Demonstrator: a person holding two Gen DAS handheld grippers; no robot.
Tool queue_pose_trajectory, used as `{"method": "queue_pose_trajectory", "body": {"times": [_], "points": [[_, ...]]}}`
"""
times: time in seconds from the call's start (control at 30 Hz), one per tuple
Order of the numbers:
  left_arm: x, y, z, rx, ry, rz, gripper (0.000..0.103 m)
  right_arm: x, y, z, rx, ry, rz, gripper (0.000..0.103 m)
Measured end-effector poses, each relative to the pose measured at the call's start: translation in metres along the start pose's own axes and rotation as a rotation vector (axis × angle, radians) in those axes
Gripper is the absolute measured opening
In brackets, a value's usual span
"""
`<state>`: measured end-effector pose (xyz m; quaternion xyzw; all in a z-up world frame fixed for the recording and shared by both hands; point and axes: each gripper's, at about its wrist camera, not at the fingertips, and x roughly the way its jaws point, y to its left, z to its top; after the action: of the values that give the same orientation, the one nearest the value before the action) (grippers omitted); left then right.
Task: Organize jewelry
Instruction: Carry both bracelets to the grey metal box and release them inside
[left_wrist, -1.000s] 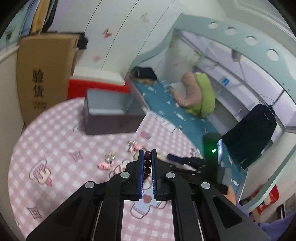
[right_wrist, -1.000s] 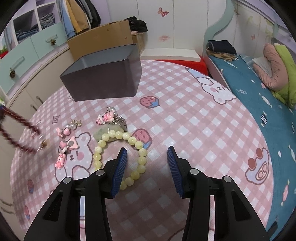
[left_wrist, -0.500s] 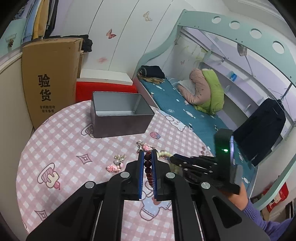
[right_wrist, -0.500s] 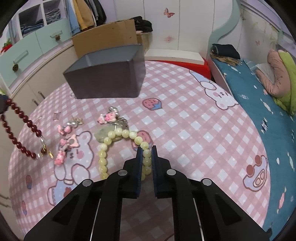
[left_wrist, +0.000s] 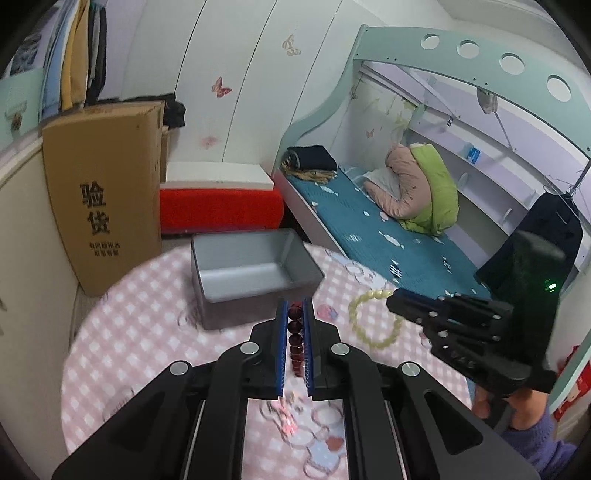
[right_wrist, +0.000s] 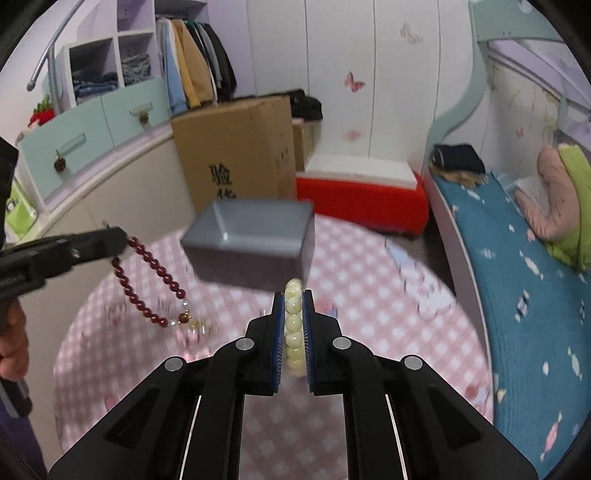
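Now left tongs (left_wrist: 295, 314) clenched on red bead bracelet (right_wrist: 147, 284), loop dangling; right tongs (right_wrist: 293, 299) clenched on pale bead bracelet (left_wrist: 373, 321), hanging above bench (right_wrist: 369, 314); grey box (left_wrist: 251, 273) ahead, mouth upward.

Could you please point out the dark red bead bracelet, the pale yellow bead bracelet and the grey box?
dark red bead bracelet (right_wrist: 155, 284): right wrist view, hanging bead strand.
pale yellow bead bracelet (left_wrist: 373, 317): left wrist view, hanging loop's beads.
grey box (right_wrist: 255, 254): right wrist view, front wall.
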<state>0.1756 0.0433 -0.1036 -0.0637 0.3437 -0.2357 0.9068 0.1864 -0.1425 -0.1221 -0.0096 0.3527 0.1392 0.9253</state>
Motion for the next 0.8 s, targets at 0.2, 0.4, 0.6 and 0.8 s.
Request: {"method": "queue_pose_trajectory", "body": {"times": [0.2, 0.4, 0.6, 0.8], "points": [[0.017, 0.011, 0.044, -0.007, -0.035, 0.024, 0.006, 0.01, 0.008, 0.052, 0.021, -0.066, 0.035, 0.01], [0.06, 0.027, 0.061, -0.035, 0.023, 0.073, 0.006, 0.053, 0.015, 0.077, 0.046, -0.033, 0.068, 0.01], [0.104, 0.044, 0.044, -0.054, 0.11, 0.133, 0.006, 0.099, 0.015, 0.064, 0.073, 0.055, 0.063, 0.01], [0.123, 0.053, 0.032, -0.064, 0.153, 0.147, 0.007, 0.127, 0.013, 0.049, 0.088, 0.112, 0.056, 0.01]]}}
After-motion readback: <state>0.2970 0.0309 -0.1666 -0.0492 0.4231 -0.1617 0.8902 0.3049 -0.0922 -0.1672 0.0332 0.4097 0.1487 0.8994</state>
